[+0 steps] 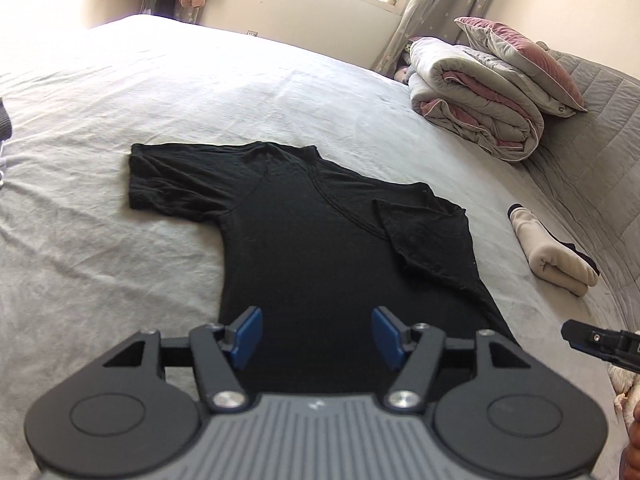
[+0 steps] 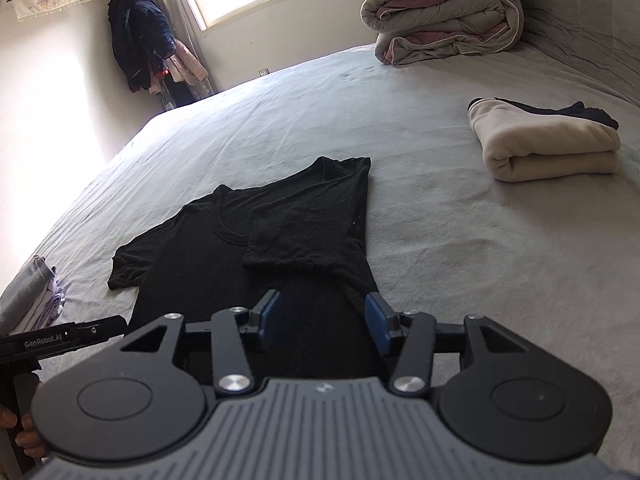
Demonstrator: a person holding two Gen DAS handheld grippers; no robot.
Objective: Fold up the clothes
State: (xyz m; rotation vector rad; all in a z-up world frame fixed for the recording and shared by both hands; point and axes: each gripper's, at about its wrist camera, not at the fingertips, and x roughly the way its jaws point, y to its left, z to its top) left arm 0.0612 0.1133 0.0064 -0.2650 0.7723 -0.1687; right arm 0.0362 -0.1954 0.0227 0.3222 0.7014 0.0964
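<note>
A black T-shirt (image 1: pixel 304 240) lies flat on the grey bed (image 1: pixel 120 260), collar away from me. Its right sleeve is folded inward over the chest; its left sleeve lies spread out. It also shows in the right wrist view (image 2: pixel 280 240). My left gripper (image 1: pixel 318 336) is open and empty, above the shirt's hem. My right gripper (image 2: pixel 322 322) is open and empty, above the shirt's lower right side. The tip of the right gripper shows at the right edge of the left wrist view (image 1: pixel 600 344). The left gripper shows at the left edge of the right wrist view (image 2: pixel 68 336).
A folded cream garment with a dark one (image 2: pixel 548 144) lies right of the shirt. A rolled duvet and pillow (image 1: pixel 492 92) sit at the far right by the headboard. A stack of folded clothes (image 2: pixel 32 300) lies at the left. Clothes hang in the far corner (image 2: pixel 148 40).
</note>
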